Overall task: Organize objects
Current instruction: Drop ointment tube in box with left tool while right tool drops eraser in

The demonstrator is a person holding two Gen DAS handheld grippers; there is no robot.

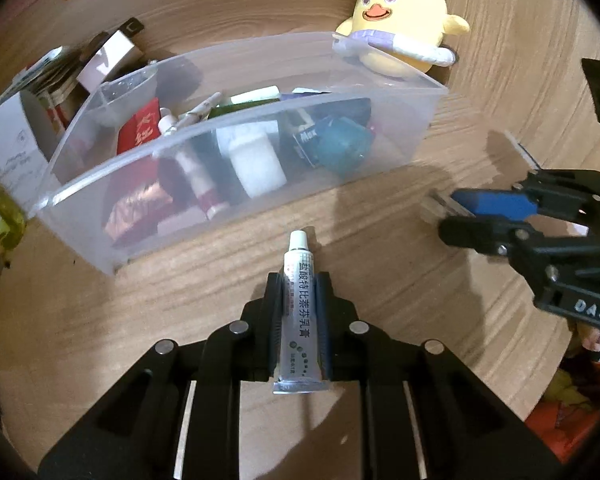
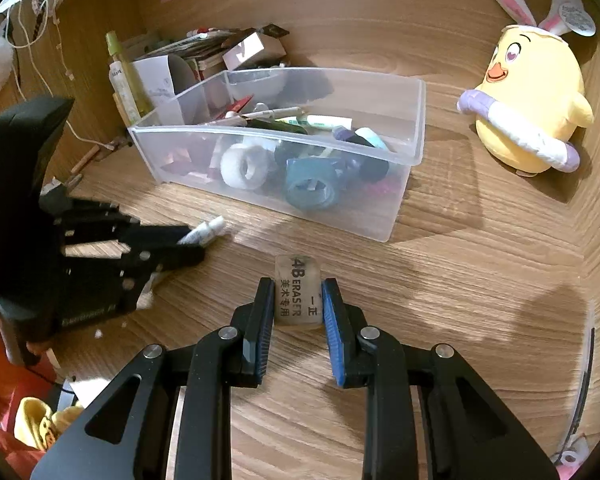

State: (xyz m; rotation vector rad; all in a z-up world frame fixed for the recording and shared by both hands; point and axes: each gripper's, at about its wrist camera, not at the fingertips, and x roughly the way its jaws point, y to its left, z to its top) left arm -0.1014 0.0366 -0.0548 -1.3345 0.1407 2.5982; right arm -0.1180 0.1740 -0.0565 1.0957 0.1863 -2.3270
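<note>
On the far left of the left wrist view a white carton [image 1: 8, 148] and some small boxes [image 1: 100, 56] stand against the wooden wall, just behind the left end of the clear plastic bin [image 1: 236, 184]. The bin sits on the wooden desk [image 1: 380, 264] and already holds a jumble: a red packet [image 1: 138, 128], a white bottle [image 1: 256, 160] and a blue-green roll of tape [image 1: 342, 146], among other bits too mixed to name.

In front of the bin, at the middle of that view, the left gripper [image 1: 299, 292] has its fingers drawn in narrow on a small white tube of cream [image 1: 300, 312]. The pads press on both long sides of the tube. Its long axis runs along the fingers, with the white cap pointing forward toward the near wall of the bin and the flat crimped end back toward the camera. No earlier picture shows the closing, so only the grip itself can be told.

Further right, the right gripper [image 2: 298, 300] is closed on an eraser [image 2: 298, 296], one pad on each side. The eraser's long axis also runs along the fingers, and its far end sticks out past the fingertips toward the bin. It sits low over the desk; whether it touches the wood I cannot tell.

At the far right a yellow chick plush toy [image 2: 528, 96] with rabbit ears stands on the desk, apart from the right end of the bin.
</note>
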